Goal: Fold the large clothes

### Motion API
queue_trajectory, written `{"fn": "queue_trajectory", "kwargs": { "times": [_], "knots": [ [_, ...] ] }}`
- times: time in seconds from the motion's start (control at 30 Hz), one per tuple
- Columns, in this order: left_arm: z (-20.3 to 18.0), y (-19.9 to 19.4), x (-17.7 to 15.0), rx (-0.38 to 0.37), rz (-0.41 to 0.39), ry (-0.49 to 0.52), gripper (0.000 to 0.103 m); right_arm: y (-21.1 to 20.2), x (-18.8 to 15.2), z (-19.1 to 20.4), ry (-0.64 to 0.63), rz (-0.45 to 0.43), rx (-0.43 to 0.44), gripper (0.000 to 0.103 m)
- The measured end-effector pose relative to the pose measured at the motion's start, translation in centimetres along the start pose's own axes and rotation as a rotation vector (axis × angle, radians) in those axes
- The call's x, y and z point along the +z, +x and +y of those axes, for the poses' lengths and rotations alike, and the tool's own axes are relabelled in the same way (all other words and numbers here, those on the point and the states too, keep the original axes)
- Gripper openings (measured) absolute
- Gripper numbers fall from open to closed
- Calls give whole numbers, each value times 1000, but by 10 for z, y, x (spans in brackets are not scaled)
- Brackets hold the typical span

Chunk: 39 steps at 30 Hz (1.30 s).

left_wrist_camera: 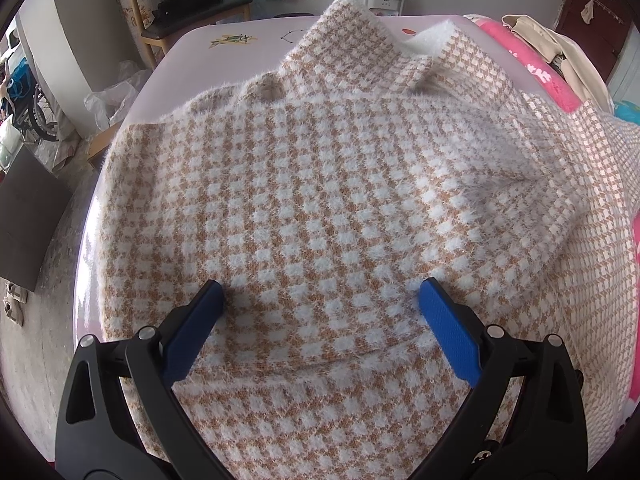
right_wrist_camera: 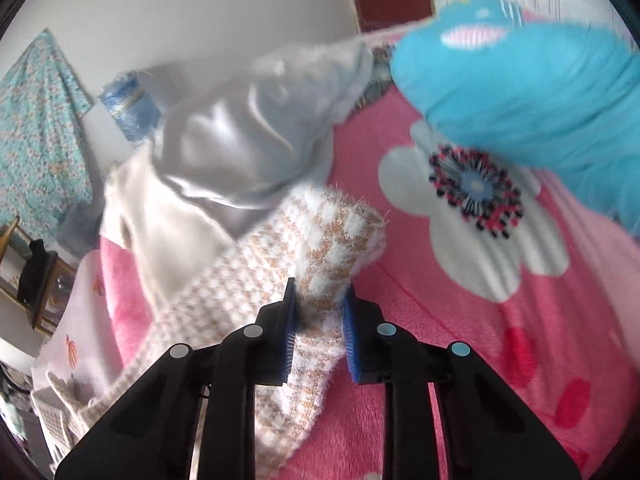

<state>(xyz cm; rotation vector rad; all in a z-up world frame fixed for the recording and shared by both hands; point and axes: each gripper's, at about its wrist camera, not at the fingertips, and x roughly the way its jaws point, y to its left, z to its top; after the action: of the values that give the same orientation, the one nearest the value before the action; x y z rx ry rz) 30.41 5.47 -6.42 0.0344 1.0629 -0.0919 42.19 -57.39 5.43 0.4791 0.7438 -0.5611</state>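
Home bedroom: pink floral blanket (right_wrist_camera: 460, 320), wooden chair (left_wrist_camera: 192, 16), clothes piled about.

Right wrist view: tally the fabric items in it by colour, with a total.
Tan-and-white checked: 1, the fuzzy sweater, its end clamped in the right gripper
Pink: 1, the flowered blanket
Bright blue: 1, the patterned cloth
Silver-grey, shiny: 1, the satin garment
Cream: 1, the garment under it
Teal floral: 1, the hanging cloth
Total: 6

Bright daylight, fisheye-bent edges w/ dark corners; right wrist view motion-blurred, left sharp.
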Motion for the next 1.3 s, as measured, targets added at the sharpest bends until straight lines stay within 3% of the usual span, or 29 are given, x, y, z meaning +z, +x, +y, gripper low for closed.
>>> {"fn": "queue_trajectory", "kwargs": {
  "times": [0.27,0.53,0.67,0.77,0.87,1.0,1.1,1.2,1.3],
  "knots": [
    [0,0,3,-6,-6,-1,95,-109,5,59,-207,-177,125,20],
    [23,-31,-4,-37,-76,-68,94,-179,-10,144,-350,-247,219,19],
    [39,-53,-20,-68,-89,-105,69,-207,-29,194,-422,-259,259,19],
    [55,-67,-39,-134,-84,-156,53,-229,-50,234,-485,-264,308,19],
    [78,-82,-42,-157,-100,-177,48,-256,-83,275,-565,-270,363,19],
    [104,-112,-71,-184,-128,-205,48,-286,-146,329,-702,-272,464,19],
    [112,-106,-64,-209,-129,-231,48,-293,-206,364,-809,-167,597,26],
    [122,-114,-76,-243,-132,-256,48,-285,-264,387,-894,48,767,71],
    [124,-108,-69,-294,-131,-279,48,-265,-304,388,-939,202,803,72]
  ]
}}
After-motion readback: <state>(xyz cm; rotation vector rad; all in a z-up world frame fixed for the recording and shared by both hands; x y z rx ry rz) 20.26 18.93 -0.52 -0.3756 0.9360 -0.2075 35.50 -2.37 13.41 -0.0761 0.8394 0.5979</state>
